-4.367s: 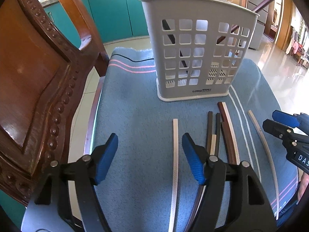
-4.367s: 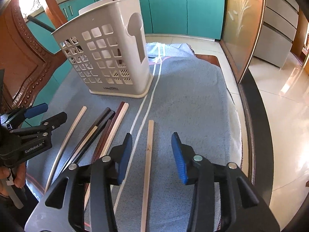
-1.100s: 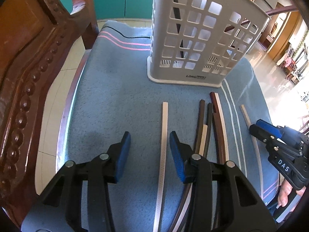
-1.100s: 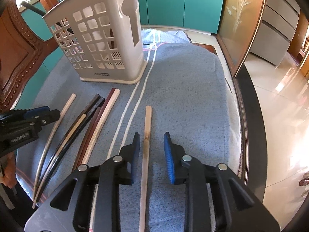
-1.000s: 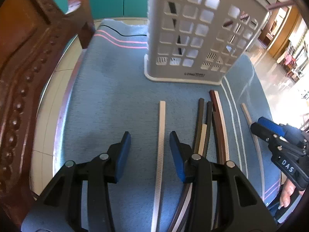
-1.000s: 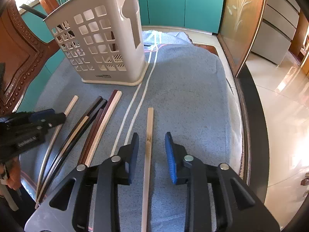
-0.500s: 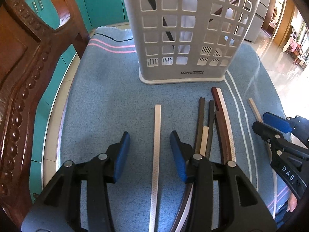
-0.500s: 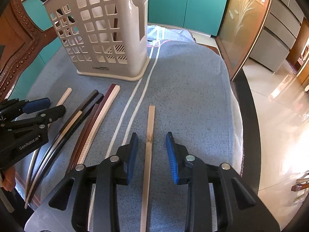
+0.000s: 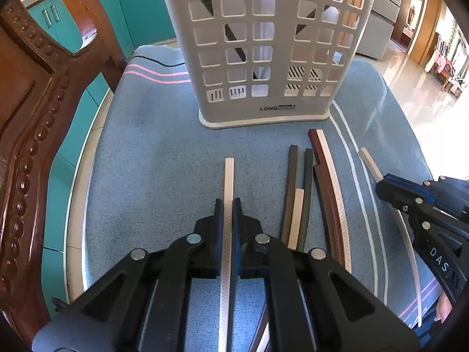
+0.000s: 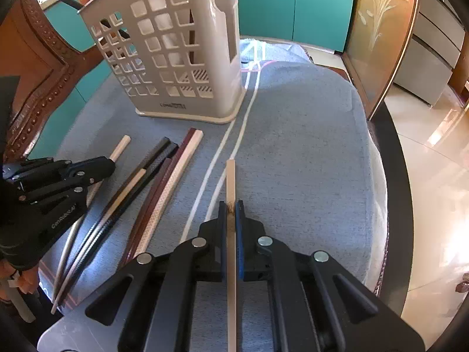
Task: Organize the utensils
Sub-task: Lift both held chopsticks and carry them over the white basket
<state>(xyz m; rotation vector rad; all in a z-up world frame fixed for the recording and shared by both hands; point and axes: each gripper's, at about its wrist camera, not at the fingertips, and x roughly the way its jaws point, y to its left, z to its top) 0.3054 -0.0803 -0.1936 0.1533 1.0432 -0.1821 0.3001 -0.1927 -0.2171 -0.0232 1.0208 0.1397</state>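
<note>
Both grippers are grabbing chopsticks off the blue cloth [image 9: 152,152]. The left gripper [image 9: 228,205] has just been closing and is squeezing a white stick [image 9: 229,176]. The right gripper [image 10: 231,206] has just been closing and is squeezing a tan stick [image 10: 230,179]. Next, I think, they are lifting them and dropping them into the basket [image 9: 263,44] without bumping it.

Ahead, the slotted basket [image 9: 263,44] blocks the middle of the counter [image 10: 307,146]. Bare cloth lies open to its right. A carved wooden chair [image 9: 32,111] crowds the left edge. Loose chopsticks [image 10: 152,187] lie between.
</note>
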